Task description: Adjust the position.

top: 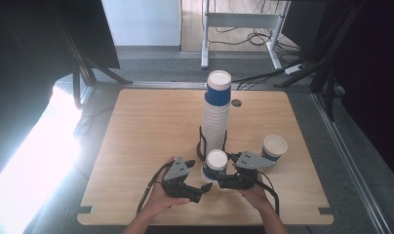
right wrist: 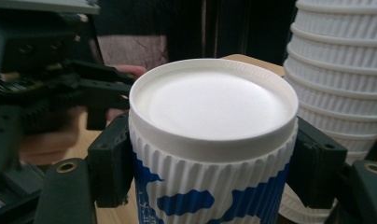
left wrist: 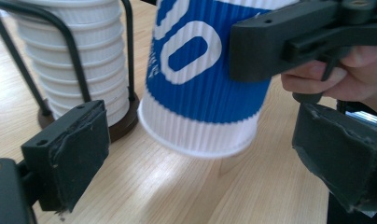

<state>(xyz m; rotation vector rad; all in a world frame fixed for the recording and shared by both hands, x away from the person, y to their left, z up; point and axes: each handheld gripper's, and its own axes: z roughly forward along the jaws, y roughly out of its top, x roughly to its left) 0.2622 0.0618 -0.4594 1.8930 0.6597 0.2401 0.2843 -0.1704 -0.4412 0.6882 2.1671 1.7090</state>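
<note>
A blue-and-white ribbed paper cup (top: 216, 165) stands upside down, flat base up, near the table's front middle. My right gripper (top: 223, 181) is shut on it. In the right gripper view, both jaws press the cup (right wrist: 210, 121) just under its base on either side of my right gripper (right wrist: 210, 163). My left gripper (top: 203, 189) sits just left of the cup and is open. In the left gripper view, the cup (left wrist: 200, 93) lies ahead of my left gripper (left wrist: 210, 151), and both pads stand well apart from it.
A tall stack of upturned cups (top: 216, 114) stands in a black wire holder (top: 201, 146) just behind the held cup. One upright cup (top: 274, 147) stands to the right. The wooden table (top: 146, 126) has bare room at left.
</note>
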